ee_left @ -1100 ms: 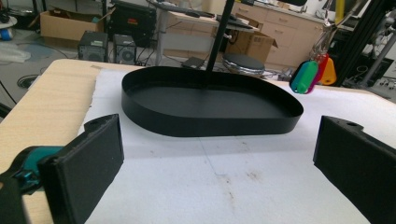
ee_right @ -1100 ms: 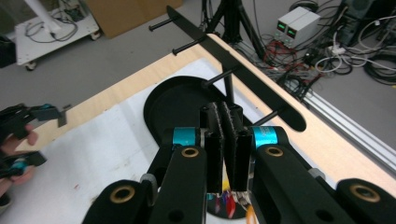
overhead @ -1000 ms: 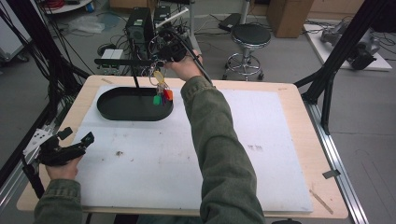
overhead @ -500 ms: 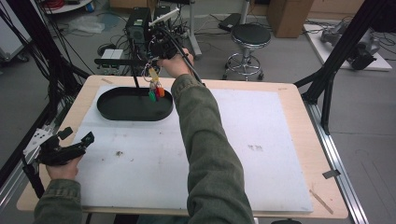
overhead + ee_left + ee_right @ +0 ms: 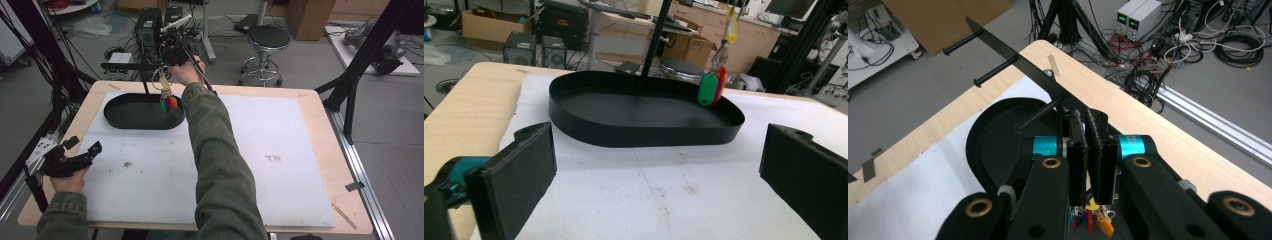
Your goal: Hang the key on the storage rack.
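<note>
At the near left edge of the worktop (image 5: pixel 320 115), the left gripper (image 5: pixel 82 152) rests in the person's hand with its jaws wide apart and nothing between them. A white mat (image 5: pixel 260 165) covers most of the worktop. Farther back on the left of the mat lies a black oval tray (image 5: pixel 120 116). Above the tray's far right end, the right gripper (image 5: pixel 167 75) has its jaws together, clamped on a bunch of key tags (image 5: pixel 167 101), which hangs in the air over the tray, green and red tags lowest. Behind the tray stands a black rack (image 5: pixel 1013 65) with pegs.
</note>
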Available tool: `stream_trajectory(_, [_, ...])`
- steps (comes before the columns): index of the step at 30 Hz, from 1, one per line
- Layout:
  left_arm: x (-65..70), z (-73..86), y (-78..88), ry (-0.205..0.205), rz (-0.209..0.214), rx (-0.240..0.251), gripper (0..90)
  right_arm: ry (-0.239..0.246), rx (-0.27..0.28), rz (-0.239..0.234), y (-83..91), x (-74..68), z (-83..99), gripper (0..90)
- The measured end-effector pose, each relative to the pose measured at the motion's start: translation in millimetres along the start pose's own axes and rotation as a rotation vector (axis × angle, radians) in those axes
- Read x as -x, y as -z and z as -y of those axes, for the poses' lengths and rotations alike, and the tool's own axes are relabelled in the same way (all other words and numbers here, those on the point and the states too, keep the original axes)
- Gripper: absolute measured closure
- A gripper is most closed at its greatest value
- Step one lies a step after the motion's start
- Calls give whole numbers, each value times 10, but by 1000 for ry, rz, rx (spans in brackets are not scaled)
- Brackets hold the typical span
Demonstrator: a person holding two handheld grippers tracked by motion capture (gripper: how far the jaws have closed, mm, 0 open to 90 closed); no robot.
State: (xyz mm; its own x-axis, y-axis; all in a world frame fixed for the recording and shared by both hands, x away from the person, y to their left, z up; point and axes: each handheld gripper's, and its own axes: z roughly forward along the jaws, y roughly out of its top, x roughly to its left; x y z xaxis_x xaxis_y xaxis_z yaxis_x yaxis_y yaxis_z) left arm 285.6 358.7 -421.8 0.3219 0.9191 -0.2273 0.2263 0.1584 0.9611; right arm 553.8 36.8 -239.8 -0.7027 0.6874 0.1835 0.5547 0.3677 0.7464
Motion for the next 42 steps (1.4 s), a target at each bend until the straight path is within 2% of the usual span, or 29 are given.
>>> stream_trajectory(3, [-3, 0, 0, 1, 1, 0, 22, -9, -2, 4, -43, 13, 15, 875])
stream_trajectory(5, [-5, 0, 0, 1, 1, 0, 22, -14, -7, -6, -61, 22, 29, 866])
stream_trajectory(6, [-6, 1, 0, 2, 1, 1, 22, -15, -5, -17, -58, 25, 40, 890])
stream_trajectory(7, [-5, 0, 0, 3, 0, 1, 22, -20, -1, -58, -47, 36, 57, 834])
stream_trajectory(11, [1, -1, -3, 6, 2, 3, 22, -5, -9, -55, -20, 20, 70, 798])
stream_trajectory(13, [3, -1, -2, 5, 3, 3, 22, -1, 0, -54, 14, 13, 73, 728])
stream_trajectory(15, [3, -1, -1, 5, 4, 3, 22, 4, 9, -42, 52, 4, 76, 654])
stream_trajectory(18, [5, 0, -5, 8, 3, 3, 22, 17, -2, -27, 111, -6, 91, 492])
stream_trajectory(19, [4, 0, -5, 7, 3, 3, 22, 25, -37, 6, 141, 0, 107, 396])
stream_trajectory(20, [4, -1, -5, 8, 2, 3, 22, 25, -37, 6, 141, 0, 107, 396])
stream_trajectory(21, [6, 0, -6, 11, 3, 4, 22, 33, -53, 39, 152, 2, 122, 366])
stream_trajectory(22, [7, 0, -7, 11, 4, 4, 22, 37, -57, 82, 179, 19, 161, 288])
stream_trajectory(23, [9, 0, -9, 12, 4, 4, 22, 37, -57, 82, 179, 19, 161, 288])
stream_trajectory(26, [11, 0, -10, 11, 5, 3, 22, 15, -55, 107, 224, 61, 219, 206])
stream_trajectory(28, [12, 0, -10, 11, 3, 3, 22, 4, -50, 107, 255, 100, 256, 166])
stream_trajectory(31, [11, -1, -8, 10, 2, 1, 22, 7, -62, 145, 296, 131, 311, 71])
stream_trajectory(32, [10, 0, -7, 9, 2, 1, 22, 8, -69, 160, 306, 144, 334, 5])
stream_trajectory(34, [10, 1, -9, 9, 2, 0, 22, 17, -88, 179, 333, 174, 384, 5])
stream_trajectory(38, [13, 2, -15, 4, 4, -1, 22, 27, -95, 169, 422, 233, 482, 5])
stream_trajectory(42, [11, 3, -22, 7, 4, 0, 22, 23, -98, 182, 527, 287, 548, 5])
